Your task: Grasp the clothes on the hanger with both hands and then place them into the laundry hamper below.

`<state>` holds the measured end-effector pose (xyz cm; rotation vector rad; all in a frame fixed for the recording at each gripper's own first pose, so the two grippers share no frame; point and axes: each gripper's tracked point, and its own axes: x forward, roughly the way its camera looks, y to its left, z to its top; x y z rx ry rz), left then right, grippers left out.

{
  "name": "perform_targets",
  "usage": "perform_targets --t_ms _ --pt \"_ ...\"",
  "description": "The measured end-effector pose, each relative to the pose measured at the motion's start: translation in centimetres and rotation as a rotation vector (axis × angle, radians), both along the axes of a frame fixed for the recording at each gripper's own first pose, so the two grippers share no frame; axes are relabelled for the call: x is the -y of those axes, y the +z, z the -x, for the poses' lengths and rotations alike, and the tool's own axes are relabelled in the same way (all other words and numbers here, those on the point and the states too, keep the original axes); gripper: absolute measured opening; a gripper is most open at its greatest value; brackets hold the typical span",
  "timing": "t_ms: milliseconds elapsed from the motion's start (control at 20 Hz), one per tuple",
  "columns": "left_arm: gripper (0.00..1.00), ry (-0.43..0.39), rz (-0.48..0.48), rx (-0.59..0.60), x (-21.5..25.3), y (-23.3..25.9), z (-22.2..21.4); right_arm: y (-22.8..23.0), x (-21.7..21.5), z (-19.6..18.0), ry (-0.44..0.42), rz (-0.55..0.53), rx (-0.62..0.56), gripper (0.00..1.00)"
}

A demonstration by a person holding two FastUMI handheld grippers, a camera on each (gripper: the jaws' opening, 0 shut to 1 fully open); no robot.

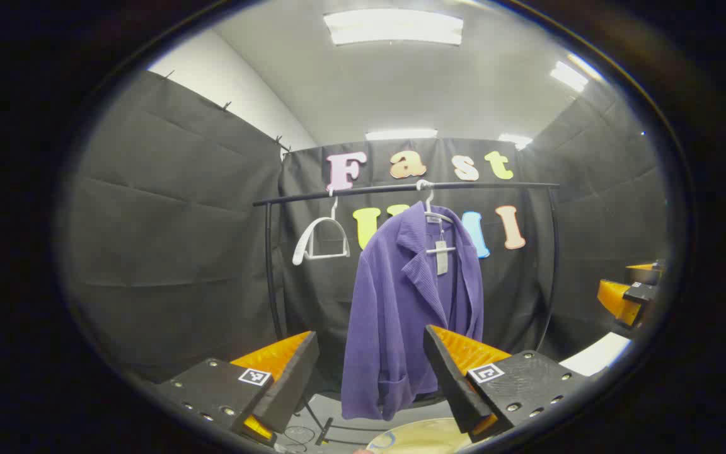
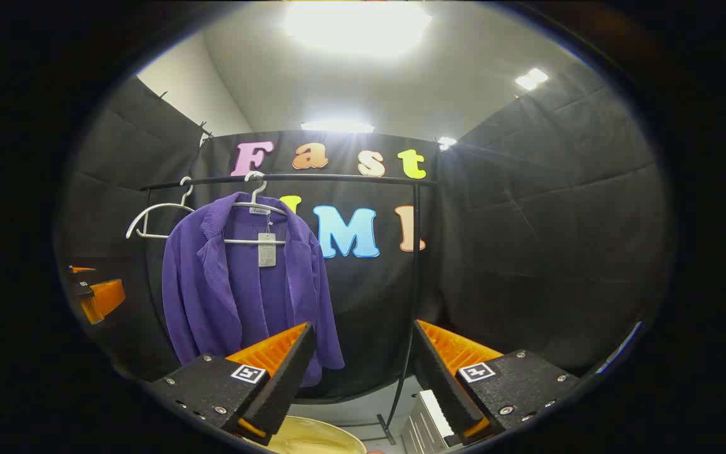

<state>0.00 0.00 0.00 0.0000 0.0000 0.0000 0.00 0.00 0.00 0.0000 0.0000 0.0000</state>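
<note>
A booth draped in black cloth walls sits under bright ceiling panels, with a dark clothes rail point(image 1: 401, 188) running across the back. Going left to right in the left gripper view, a bare white hanger point(image 1: 320, 243) hangs first, then the purple jacket point(image 1: 410, 309) on its own white hanger point(image 1: 437, 217), and at the far right edge the other gripper appears beside a pale surface. The left gripper point(image 1: 372, 378) has its jaws spread wide, holding nothing, well short of the jacket. Below them, the pale rim of what looks like the laundry hamper point(image 1: 423, 436) peeks in.

In the right gripper view the order is the same: empty hanger point(image 2: 155, 217), jacket point(image 2: 243, 290), then the rail's upright post. The right gripper point(image 2: 360, 381) is likewise wide open and empty, aimed to the right of the garment, with the hamper's cream rim point(image 2: 319, 438) and a light ribbed unit point(image 2: 429, 419) below.

Risks, as I judge them: pulling down on only one side could tilt the hanger and spill the jacket beside the hamper; a pinch of just the lapel might slip; dragging could unhook the hanger or jostle the neighbouring one.

A paper tag point(image 2: 266, 250) dangles at the collar and a small neck label sits above it; both are too small to read.
</note>
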Motion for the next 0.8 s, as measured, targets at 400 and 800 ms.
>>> perform_targets --t_ms 400,800 --pt "1.00 -0.002 -0.011 -0.001 0.07 -0.14 0.46 -0.59 0.15 0.18 -0.003 0.000 -0.012 0.95" --pt "1.00 0.007 -0.020 -0.002 0.04 -0.22 0.72 -0.70 0.25 0.13 0.002 0.001 -0.015 0.95"
